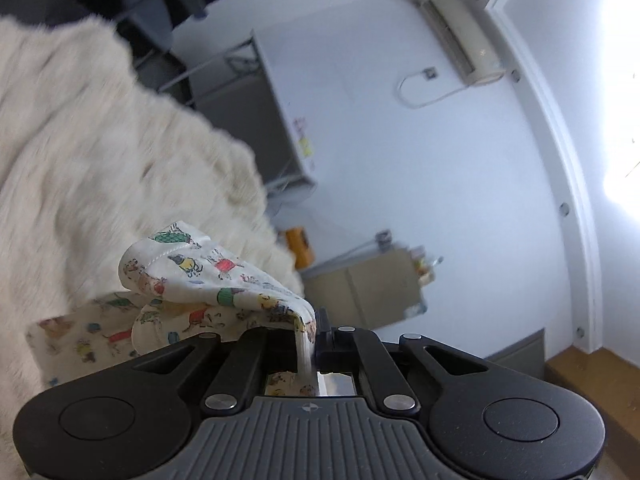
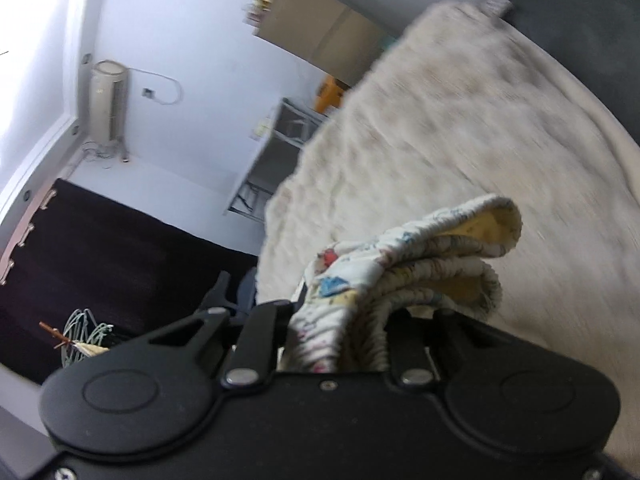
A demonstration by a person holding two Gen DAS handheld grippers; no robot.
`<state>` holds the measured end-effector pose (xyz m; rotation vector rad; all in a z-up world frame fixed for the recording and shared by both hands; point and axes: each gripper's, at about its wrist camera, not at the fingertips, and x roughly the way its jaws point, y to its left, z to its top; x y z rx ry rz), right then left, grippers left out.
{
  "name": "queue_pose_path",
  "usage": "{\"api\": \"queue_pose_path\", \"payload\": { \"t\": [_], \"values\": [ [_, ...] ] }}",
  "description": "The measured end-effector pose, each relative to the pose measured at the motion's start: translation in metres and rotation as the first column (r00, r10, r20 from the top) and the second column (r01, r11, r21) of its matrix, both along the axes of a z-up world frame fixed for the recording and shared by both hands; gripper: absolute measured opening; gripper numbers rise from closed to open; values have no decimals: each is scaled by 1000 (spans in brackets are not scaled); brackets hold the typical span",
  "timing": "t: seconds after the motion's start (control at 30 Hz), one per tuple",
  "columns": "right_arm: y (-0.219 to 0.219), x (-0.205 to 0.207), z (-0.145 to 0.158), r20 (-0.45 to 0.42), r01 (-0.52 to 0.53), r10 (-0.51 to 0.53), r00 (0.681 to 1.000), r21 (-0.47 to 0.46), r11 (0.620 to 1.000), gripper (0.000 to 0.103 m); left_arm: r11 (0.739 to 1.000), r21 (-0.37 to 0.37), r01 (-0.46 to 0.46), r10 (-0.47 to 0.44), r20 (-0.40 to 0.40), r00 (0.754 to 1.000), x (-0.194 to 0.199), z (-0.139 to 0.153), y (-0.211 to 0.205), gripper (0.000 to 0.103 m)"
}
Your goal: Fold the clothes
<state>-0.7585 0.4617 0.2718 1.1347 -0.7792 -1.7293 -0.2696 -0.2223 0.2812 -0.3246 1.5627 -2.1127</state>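
Note:
A small white garment (image 1: pixel 192 280) printed with colourful little figures hangs over a cream fleece blanket (image 1: pixel 80 152). My left gripper (image 1: pixel 308 332) is shut on one edge of the garment, which drapes off to the left. In the right wrist view the same printed garment (image 2: pixel 404 264), with a yellowish inner side, bunches in thick folds between the jaws of my right gripper (image 2: pixel 344 320), which is shut on it. Both grippers hold the cloth lifted above the blanket (image 2: pixel 460 128). The fingertips are hidden by fabric.
A white wall with an air conditioner (image 1: pixel 456 28), a white shelf unit (image 1: pixel 276 112), a cardboard box (image 1: pixel 368 288) and an orange object (image 1: pixel 298 246) stand beyond the blanket. A dark surface (image 2: pixel 100 248) and wire hangers (image 2: pixel 84 336) lie to the left in the right wrist view.

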Motion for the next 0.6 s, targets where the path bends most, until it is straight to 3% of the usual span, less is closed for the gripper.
{"api": "queue_pose_path", "payload": {
  "t": [0.13,0.27,0.33,0.4,0.5,0.57,0.6],
  "values": [
    [15,8,34,-36,-28,24,999,-106,994,15,999,19,34,-32,-112,993,37,27,14,2],
    [58,28,1,-38,-66,61,997,-137,988,18,996,-3,95,-95,-85,992,87,-4,43,2],
    [83,45,-41,-32,-95,92,995,-114,989,19,993,-4,114,-114,23,993,112,-54,68,2],
    [98,63,-108,9,-126,126,992,-9,992,21,989,23,146,-148,120,982,122,-104,84,3],
    [120,85,-189,79,-161,153,985,103,982,26,961,209,180,-232,263,937,144,-217,104,3],
    [136,98,-215,86,-166,156,984,131,977,35,958,226,174,-241,317,917,153,-237,111,3],
    [146,105,-212,53,-155,149,987,138,978,48,966,197,165,-229,366,902,157,-236,115,5]
  ]
}}
